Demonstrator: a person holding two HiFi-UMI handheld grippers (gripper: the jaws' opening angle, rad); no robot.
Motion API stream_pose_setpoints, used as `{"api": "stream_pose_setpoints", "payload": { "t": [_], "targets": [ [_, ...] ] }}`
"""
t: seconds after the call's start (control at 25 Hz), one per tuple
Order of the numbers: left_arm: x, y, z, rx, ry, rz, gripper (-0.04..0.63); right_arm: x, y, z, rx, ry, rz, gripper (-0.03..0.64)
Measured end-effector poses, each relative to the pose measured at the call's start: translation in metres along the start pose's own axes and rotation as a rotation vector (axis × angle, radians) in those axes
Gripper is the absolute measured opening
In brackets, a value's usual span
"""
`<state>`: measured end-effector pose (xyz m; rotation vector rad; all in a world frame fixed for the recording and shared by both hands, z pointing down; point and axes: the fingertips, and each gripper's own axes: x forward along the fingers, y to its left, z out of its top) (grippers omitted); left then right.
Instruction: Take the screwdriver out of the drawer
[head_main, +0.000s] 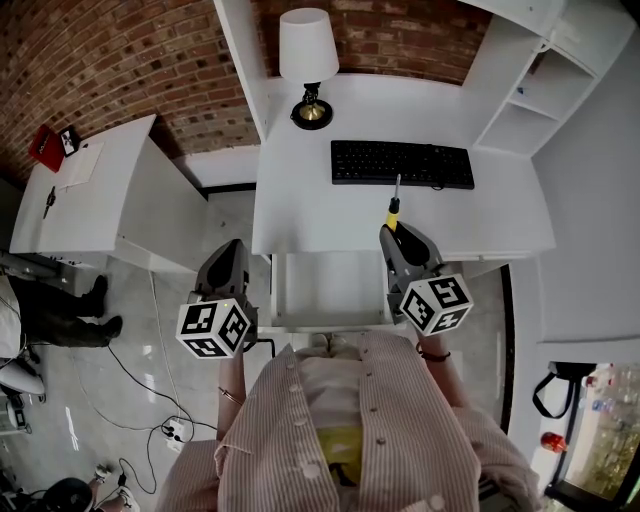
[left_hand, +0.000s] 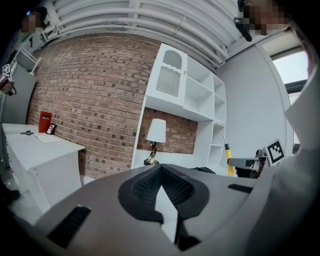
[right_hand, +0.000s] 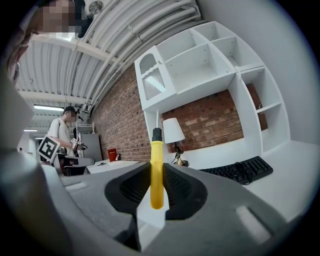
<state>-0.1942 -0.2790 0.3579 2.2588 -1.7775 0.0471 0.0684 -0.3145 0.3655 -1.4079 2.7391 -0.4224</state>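
White surface (head_main: 400, 215) fills the upper centre, with the open drawer (head_main: 330, 322) below it. Right gripper (head_main: 393, 232), centre right, has its fingers pinching the upright screwdriver (right_hand: 157, 170) over the surface's front edge. Left gripper (head_main: 232, 245), centre left, has its fingers pressed together, empty.

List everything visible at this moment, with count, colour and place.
desk: one, white, centre
drawer: one, white, open under the desk front
keyboard: one, black, on the desk
lamp: one, white shade, desk rear
shelves: one unit, white, desk's right end
side table: one, white, left
screwdriver: one, yellow handle, upright in the right gripper
left gripper: shut, empty
right gripper: closed on the screwdriver
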Motion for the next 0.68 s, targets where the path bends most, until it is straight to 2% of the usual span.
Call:
{"api": "stream_pose_setpoints", "payload": {
  "t": [0.68],
  "targets": [
    [0.008,-0.001,-0.001,0.003,0.015,0.011,0.000,0.004,-0.008,-0.012,-0.014,0.036,-0.005,0.078]
  ]
}}
